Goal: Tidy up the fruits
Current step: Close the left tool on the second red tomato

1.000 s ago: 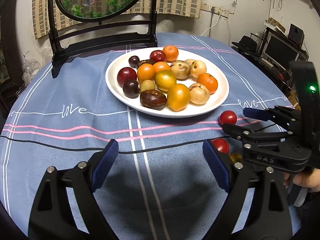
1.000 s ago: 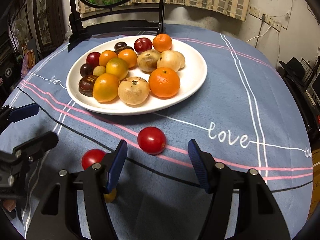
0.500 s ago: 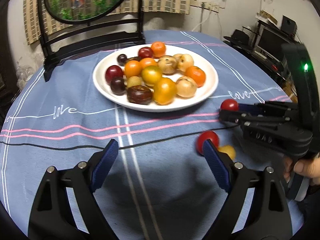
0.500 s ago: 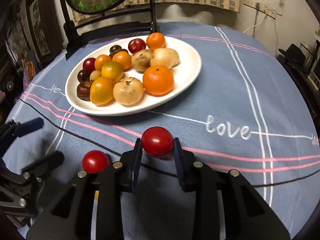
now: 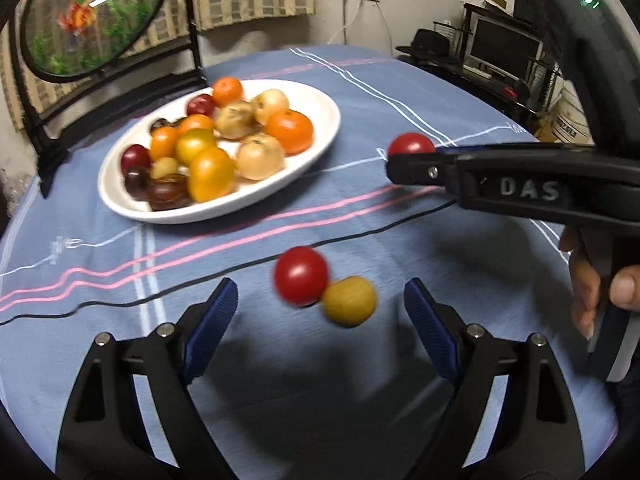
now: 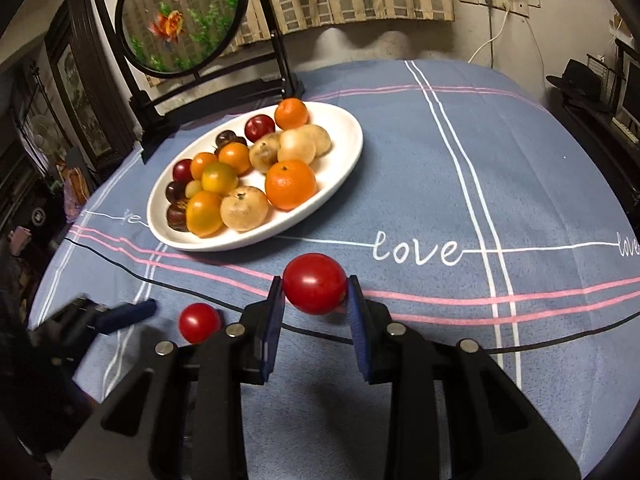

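A red tomato (image 6: 315,289) sits pinched between the pads of the right gripper (image 6: 316,312), lifted off the blue cloth (image 6: 440,184) just in front of the white plate (image 6: 344,168) of fruit. A second tomato (image 5: 301,275) lies on the cloth touching a yellow fruit (image 5: 349,301) (both blurred). The left gripper (image 5: 316,312) is over them, its jaws closing but wide and touching neither.

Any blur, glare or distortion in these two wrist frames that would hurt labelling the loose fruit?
Left wrist view: motion smear on the red tomato, yellow fruit and plate; the left tongs stay sharp. Right wrist view: crisp held tomato with a small highlight, left tongs blurred; fisheye bends the tablecloth stripes in both.
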